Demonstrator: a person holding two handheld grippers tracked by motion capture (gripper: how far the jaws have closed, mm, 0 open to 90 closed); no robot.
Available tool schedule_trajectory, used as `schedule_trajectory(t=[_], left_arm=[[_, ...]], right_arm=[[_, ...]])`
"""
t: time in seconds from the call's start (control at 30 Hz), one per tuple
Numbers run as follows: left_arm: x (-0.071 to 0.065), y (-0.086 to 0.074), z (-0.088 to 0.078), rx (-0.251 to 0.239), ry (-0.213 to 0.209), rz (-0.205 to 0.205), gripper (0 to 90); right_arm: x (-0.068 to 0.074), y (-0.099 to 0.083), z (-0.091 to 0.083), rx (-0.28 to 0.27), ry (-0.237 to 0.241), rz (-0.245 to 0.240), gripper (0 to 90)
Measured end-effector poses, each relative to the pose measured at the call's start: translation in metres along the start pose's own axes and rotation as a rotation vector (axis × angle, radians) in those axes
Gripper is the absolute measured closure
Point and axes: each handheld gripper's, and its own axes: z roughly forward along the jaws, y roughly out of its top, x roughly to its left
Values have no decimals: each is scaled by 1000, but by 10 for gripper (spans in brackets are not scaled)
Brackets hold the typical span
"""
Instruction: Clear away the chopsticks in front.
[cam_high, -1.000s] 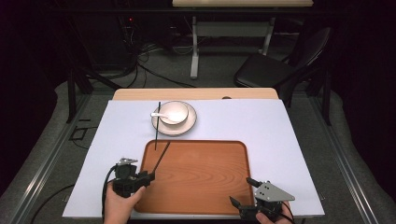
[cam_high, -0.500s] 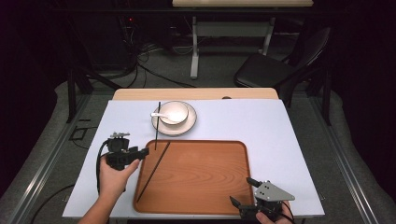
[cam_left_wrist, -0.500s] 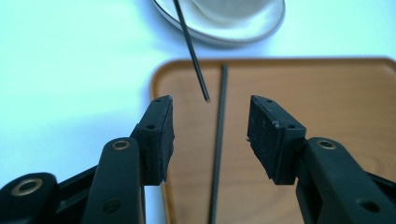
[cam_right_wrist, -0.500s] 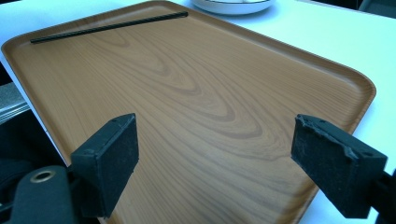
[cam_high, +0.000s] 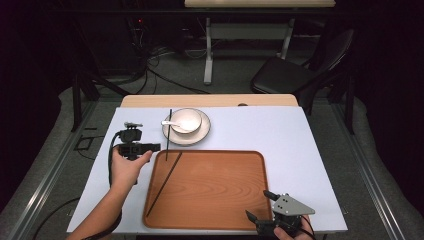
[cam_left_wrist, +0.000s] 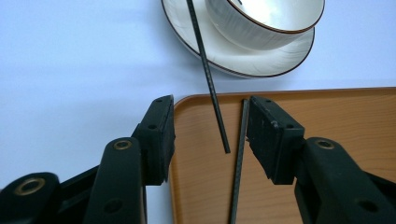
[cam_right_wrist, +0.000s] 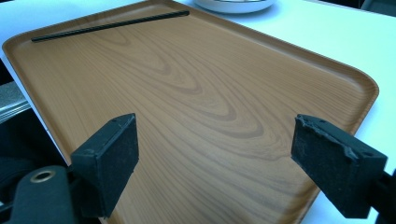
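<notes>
A wooden tray (cam_high: 220, 195) lies on the white table cover. One black chopstick (cam_high: 164, 184) lies slanted along the tray's left side. A second black chopstick (cam_high: 168, 132) leans from the white plate (cam_high: 200, 135) down onto the tray's far left corner. On the plate stands a white bowl (cam_high: 189, 119) with a white spoon (cam_high: 170, 123) in it. My left gripper (cam_high: 156, 146) is open at that corner, and its jaws flank the leaning chopstick's lower end (cam_left_wrist: 219, 123) without touching it; the lying chopstick (cam_left_wrist: 239, 158) runs close beside the right jaw. My right gripper (cam_high: 258, 205) stands open and holds nothing over the tray's (cam_right_wrist: 210, 107) near right part.
The white cover (cam_high: 290, 135) spreads to the right of the plate and tray. A black chair (cam_high: 290, 75) and cables on the floor lie beyond the table's far edge. In the right gripper view the lying chopstick (cam_right_wrist: 112, 25) is at the tray's far side.
My left gripper has moved forward along the tray's left edge, from the near side up to the far left corner beside the plate. The right gripper has stayed put.
</notes>
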Motion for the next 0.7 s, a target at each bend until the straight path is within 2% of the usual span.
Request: schedule_trajectory(t=[0.13,0.23,0.33,0.6,0.7], left_arm=[[-2,6,11,21,-8,-13,534],[-4,10,23,31,-6,-29,558],[-5,14,37,62,-2,-43,594],[-4,21,58,92,9,-64,637],[-4,21,61,102,7,-67,656]], right_arm=[[-1,0,0,-1,-1,-1,147],[-1,0,0,-2,-1,3,146],[-2,0,-1,-3,-2,5,147],[-2,0,-1,-2,0,10,147],[-2,0,-2,-4,0,12,147]])
